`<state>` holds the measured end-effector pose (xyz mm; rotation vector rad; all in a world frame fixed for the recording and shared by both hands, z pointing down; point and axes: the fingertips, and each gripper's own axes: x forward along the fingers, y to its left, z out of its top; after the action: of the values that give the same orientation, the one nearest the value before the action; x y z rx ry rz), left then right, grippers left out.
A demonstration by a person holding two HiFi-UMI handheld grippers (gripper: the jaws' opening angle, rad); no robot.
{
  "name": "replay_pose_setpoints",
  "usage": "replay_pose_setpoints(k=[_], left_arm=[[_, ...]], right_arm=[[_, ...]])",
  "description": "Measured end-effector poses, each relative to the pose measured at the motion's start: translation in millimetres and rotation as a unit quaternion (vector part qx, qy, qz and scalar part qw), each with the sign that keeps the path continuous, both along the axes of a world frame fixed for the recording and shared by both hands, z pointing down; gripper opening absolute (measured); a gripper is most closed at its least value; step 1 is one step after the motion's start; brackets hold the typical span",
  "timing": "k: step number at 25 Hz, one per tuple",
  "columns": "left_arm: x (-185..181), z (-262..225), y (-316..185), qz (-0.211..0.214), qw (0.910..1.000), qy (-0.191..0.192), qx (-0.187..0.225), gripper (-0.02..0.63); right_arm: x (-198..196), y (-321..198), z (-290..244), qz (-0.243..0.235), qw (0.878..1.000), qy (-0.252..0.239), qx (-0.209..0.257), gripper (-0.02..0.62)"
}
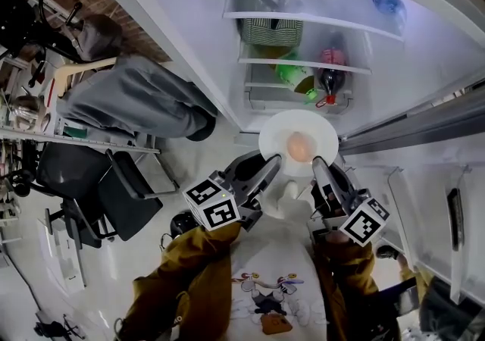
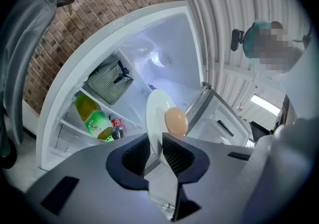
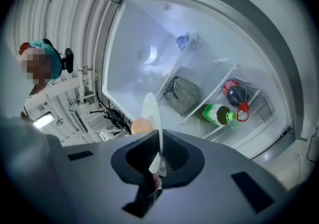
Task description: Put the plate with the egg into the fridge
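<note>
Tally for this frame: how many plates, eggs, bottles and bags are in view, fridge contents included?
Plate: 1
Egg: 1
Bottles: 2 (green bottle, dark bottle)
Striped bag: 1
Blue item, kind unclear: 1
Total: 6

Plate (image 1: 276, 133) glossy white, prob. ceramic; egg (image 1: 298, 147) smooth matt shell; fridge (image 1: 189, 14) int. shiny white plastic; striped bag (image 1: 271, 31) soft cloth; green bottle (image 1: 297, 78) glossy plastic; brick wall (image 2: 75, 24) rough, matt.
</note>
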<state>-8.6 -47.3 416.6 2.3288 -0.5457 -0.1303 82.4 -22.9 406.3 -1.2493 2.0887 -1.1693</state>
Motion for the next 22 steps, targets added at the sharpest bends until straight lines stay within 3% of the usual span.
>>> replay_pose_setpoints(k=[7, 22], left_arm=[[-7.4, -6.2, -9.1, -0.037, 0.999, -0.011, 0.023, 0.097], [-7.4, 2.4, -11.7, -0.044, 0.9968, -0.049, 0.044, 0.112]], right_arm=[[7.3, -6.0, -3.1, 0.046, 0.997, -0.056, -0.022, 0.015], [34.0, -49.4, 12.7, 0.135, 0.986, -0.073, -0.063, 0.015]])
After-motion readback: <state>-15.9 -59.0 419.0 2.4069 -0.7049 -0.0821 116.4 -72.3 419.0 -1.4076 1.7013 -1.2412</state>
